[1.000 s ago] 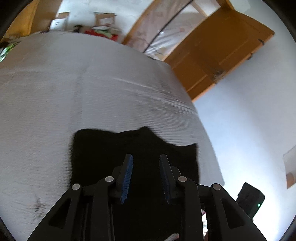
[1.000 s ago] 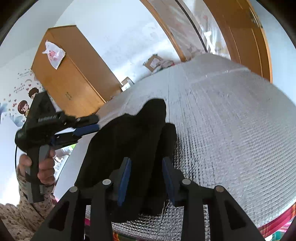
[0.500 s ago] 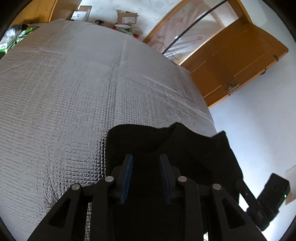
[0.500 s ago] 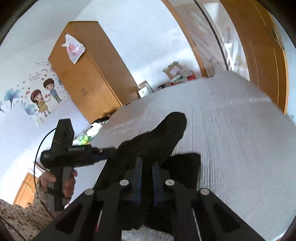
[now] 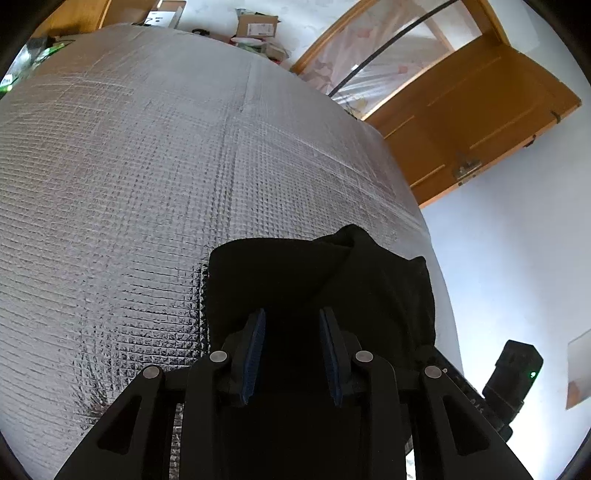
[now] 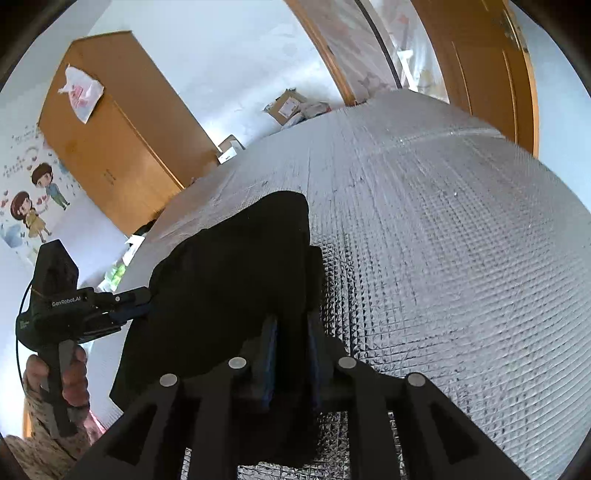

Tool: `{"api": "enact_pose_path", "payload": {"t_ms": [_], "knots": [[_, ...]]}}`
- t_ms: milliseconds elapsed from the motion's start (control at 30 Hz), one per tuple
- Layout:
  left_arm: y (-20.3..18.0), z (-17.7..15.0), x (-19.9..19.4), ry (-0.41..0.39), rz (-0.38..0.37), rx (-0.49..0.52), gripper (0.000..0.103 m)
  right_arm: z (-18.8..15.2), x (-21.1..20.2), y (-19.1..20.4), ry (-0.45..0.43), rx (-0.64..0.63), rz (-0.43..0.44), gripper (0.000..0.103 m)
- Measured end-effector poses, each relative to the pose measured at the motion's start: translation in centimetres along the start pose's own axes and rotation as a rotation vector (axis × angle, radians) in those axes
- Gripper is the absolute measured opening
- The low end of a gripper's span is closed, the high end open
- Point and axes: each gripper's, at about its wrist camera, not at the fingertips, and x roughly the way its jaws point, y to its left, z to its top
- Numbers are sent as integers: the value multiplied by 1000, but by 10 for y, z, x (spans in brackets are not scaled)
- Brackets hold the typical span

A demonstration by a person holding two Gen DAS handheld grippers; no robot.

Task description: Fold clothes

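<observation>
A black garment [image 5: 314, 277] lies bunched at the near edge of a silver quilted mat [image 5: 129, 184]. My left gripper [image 5: 291, 325] is open, with its blue-padded jaws apart over the cloth and nothing clamped between them. In the right wrist view the same garment [image 6: 236, 266] rises in a fold. My right gripper [image 6: 290, 328] is shut on a thick fold of it, holding the cloth lifted off the mat [image 6: 443, 240]. The left gripper also shows in the right wrist view [image 6: 144, 299], its tip at the garment's left edge.
The mat stretches far ahead and to both sides. A wooden wardrobe [image 6: 110, 147] and cardboard boxes [image 5: 255, 29] stand beyond its far edge. A wooden door [image 5: 480, 110] stands at the right. The right gripper's body [image 5: 513, 369] sits at the mat's right edge.
My right gripper has closed on the garment and lifted a fold. My left gripper has stayed open while the view shifted, the garment now bunched more to the right.
</observation>
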Motion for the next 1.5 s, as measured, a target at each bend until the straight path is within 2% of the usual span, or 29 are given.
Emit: {"api": "enact_pose_path", "payload": {"t_ms": [100,267,500,600,700,767,800,867,933,1167,1267,1333,1400,1500], "knots": [[-1,3,-5,-26,16,3,31,1,-3,-3,-11,-11,-24,19],[-14,16,-9,-75,-14,53,31,12,-14,9,-64,-72,-73,19],[-18,40,-7,-115,40,123,31,52,3,18,-63,-138,-47,19],[-17,46,1,-77,60,170,31,65,16,9,-28,-109,-6,19],[-20,48,8,-44,30,226,31,70,25,0,2,-98,6,19],[-20,49,11,-21,-20,253,32,72,32,-2,28,-96,27,20],[-20,50,11,-11,-39,265,37,73,36,-3,40,-93,43,24],[-21,52,17,12,-26,293,39,75,42,-4,52,-88,54,27],[-21,54,20,3,0,304,39,76,47,-6,57,-81,60,27],[-18,62,39,51,-16,313,38,75,57,-8,70,-58,82,28],[-17,60,37,50,-26,335,24,74,58,-8,67,-52,86,21],[-18,57,35,44,-22,354,8,74,57,-8,51,-52,80,18],[-20,56,33,28,-29,359,3,73,55,-7,35,-53,74,15],[-16,58,24,-4,-43,332,2,73,49,-2,-1,-81,50,11]]}}
